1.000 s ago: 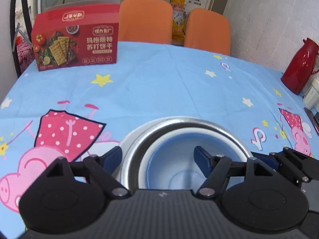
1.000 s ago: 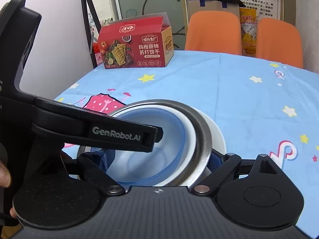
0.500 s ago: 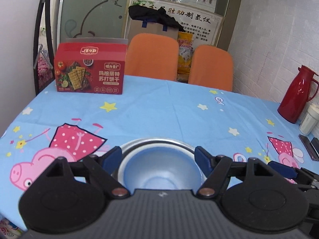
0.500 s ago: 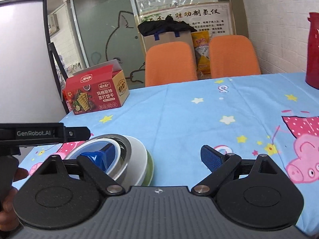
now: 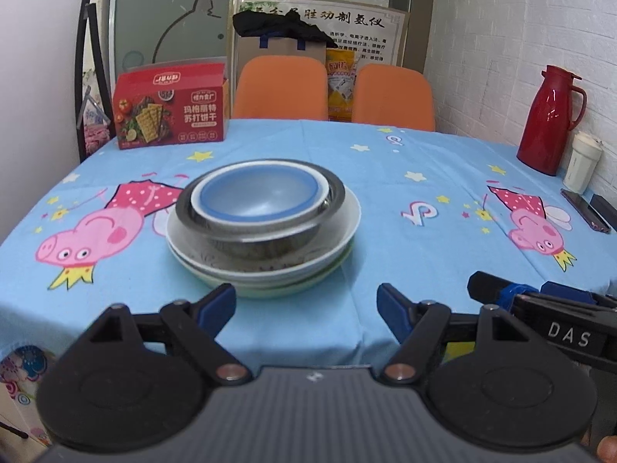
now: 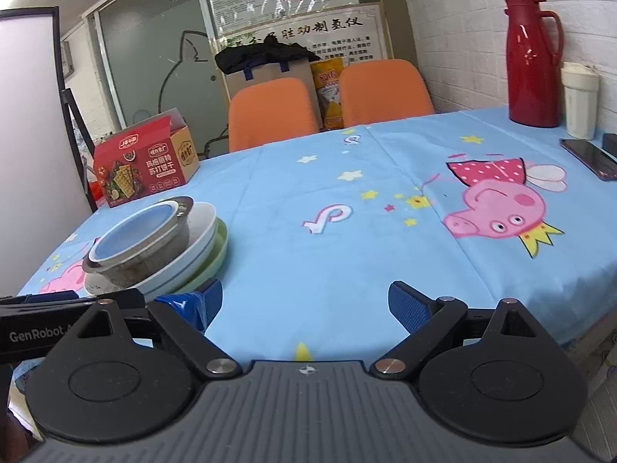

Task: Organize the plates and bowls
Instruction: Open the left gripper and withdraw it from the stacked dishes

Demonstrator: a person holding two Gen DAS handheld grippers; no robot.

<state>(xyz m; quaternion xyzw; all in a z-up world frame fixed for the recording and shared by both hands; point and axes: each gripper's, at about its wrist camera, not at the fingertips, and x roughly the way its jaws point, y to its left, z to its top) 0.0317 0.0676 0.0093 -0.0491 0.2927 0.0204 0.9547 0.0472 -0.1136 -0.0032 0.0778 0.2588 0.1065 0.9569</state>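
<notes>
In the left wrist view, the stack (image 5: 263, 227) of bowls and plates was seen on the table (image 5: 405, 208), just ahead of the left gripper (image 5: 305, 306), whose jaws were spread apart and empty. In the right wrist view, the stack (image 6: 154, 249) was seen ahead and left of the right gripper (image 6: 305, 304), likewise spread and empty.

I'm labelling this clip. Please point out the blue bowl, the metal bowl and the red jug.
blue bowl (image 5: 266, 196), left wrist view, inside bottom.
metal bowl (image 5: 335, 193), left wrist view, right rim.
red jug (image 6: 534, 65), right wrist view, body.
</notes>
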